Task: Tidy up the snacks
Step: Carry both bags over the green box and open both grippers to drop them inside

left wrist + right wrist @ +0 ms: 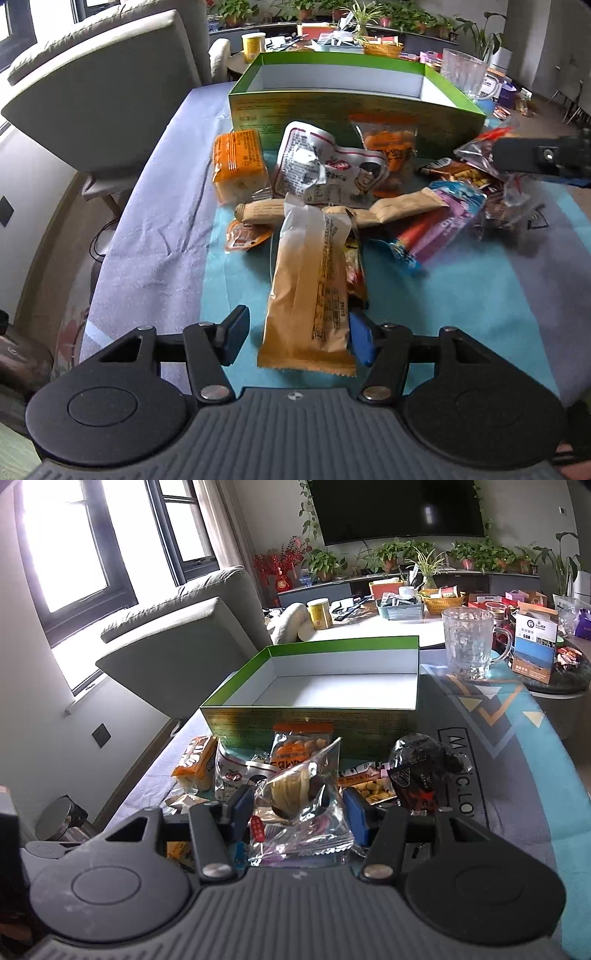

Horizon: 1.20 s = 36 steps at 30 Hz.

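A pile of snack packets lies on the table before an empty green box with a white inside, also in the right wrist view. My left gripper is open around the near end of a long tan bar packet; its right pad touches the packet, the left pad stands apart. My right gripper straddles a clear bag with a cream and brown pastry; whether its pads press the bag I cannot tell. The right gripper's body shows at the right edge of the left wrist view.
An orange cracker pack, a white pouch, an orange snack bag, a blue-purple packet and a dark round packet lie around. A glass mug stands right of the box. A grey sofa is on the left.
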Each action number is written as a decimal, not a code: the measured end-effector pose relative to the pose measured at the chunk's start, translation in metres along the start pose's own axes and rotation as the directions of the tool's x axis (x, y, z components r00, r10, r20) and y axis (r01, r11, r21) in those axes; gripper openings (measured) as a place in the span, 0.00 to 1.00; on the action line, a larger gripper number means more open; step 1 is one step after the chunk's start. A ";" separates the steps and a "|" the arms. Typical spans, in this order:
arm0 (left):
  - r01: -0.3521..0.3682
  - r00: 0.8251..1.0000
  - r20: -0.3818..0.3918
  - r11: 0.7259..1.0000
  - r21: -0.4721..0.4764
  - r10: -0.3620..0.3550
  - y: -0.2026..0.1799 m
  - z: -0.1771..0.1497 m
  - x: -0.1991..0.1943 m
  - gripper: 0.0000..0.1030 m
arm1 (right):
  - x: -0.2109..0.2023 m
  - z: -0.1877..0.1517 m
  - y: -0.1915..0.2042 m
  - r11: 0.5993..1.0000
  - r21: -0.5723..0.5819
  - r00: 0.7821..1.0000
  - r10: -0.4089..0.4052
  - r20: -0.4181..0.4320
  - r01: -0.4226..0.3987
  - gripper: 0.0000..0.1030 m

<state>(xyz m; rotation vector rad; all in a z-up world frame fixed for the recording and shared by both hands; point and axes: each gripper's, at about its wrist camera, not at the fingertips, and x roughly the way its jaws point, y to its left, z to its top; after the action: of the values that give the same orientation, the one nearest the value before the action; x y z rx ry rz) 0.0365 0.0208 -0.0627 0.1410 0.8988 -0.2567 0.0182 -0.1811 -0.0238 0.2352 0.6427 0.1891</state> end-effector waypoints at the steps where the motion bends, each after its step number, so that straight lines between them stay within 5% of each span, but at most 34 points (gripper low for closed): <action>1: 0.011 1.000 0.002 1.000 -0.010 -0.011 0.001 0.001 0.000 0.38 | 0.000 0.000 0.000 1.000 -0.001 1.000 0.000 -0.001 0.000 0.52; 10: 0.013 0.988 0.152 1.000 -0.022 -0.009 0.011 0.022 -0.039 0.38 | 0.001 0.006 0.003 1.000 -0.011 1.000 -0.002 0.016 0.002 0.52; 22: -0.009 0.952 0.307 0.999 0.034 -0.002 0.000 0.094 -0.041 0.39 | 0.008 0.051 0.006 0.999 -0.046 0.992 -0.006 0.126 0.012 0.52; 30: 0.013 0.941 0.337 0.999 0.043 -0.027 -0.007 0.137 -0.026 0.39 | 0.030 0.077 -0.001 0.999 -0.024 0.987 -0.036 0.154 0.040 0.52; 36: 0.010 0.950 0.312 0.999 0.047 -0.025 -0.007 0.164 0.004 0.39 | 0.055 0.089 -0.009 0.999 0.014 0.990 -0.050 0.131 0.049 0.52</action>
<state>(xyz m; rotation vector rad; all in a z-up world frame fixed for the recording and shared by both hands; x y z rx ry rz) 0.1604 -0.0234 0.0354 0.1300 0.5796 -0.3066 0.1170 -0.1905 0.0110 0.2400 0.5186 0.1215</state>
